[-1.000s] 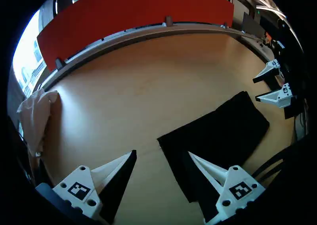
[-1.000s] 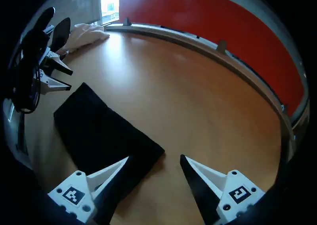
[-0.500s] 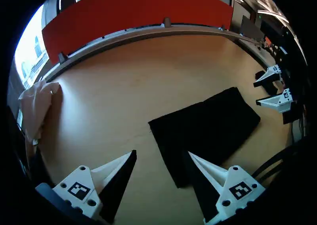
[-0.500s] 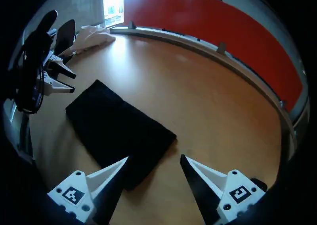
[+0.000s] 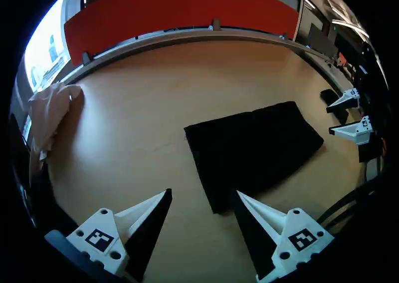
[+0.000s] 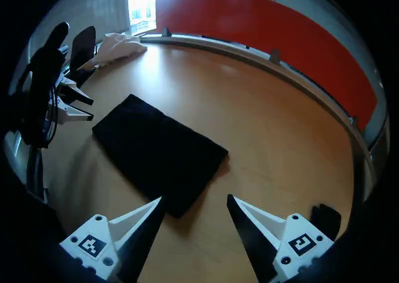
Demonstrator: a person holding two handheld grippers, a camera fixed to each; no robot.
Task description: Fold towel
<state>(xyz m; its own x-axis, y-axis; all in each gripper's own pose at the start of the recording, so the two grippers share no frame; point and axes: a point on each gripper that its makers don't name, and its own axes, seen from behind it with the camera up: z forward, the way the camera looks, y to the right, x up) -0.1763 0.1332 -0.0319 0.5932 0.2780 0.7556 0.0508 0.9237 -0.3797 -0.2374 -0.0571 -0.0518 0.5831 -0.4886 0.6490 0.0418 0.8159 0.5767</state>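
A black towel (image 5: 252, 148) lies folded flat on the wooden table (image 5: 149, 108), a neat rectangle; the right gripper view has the black towel (image 6: 159, 150) just ahead of the fingers. My left gripper (image 5: 199, 205) hangs open above the table, short of the towel's near edge, holding nothing. My right gripper (image 6: 193, 210) is open too and empty, a little back from the towel's corner. Across the towel, the left gripper view shows the right gripper (image 5: 347, 116), and the right gripper view shows the left gripper (image 6: 75, 103) with dark cables behind it.
A crumpled pale cloth (image 5: 47, 113) lies at the table's far left edge, seen too as the pale cloth (image 6: 117, 46). A red partition (image 5: 179, 11) runs along the table's back rim. A small black object (image 6: 325, 215) sits by the right fingers.
Both grippers have drawn back and up from the towel, which now lies wholly ahead of the fingers instead of under them. The towel itself has stayed flat.
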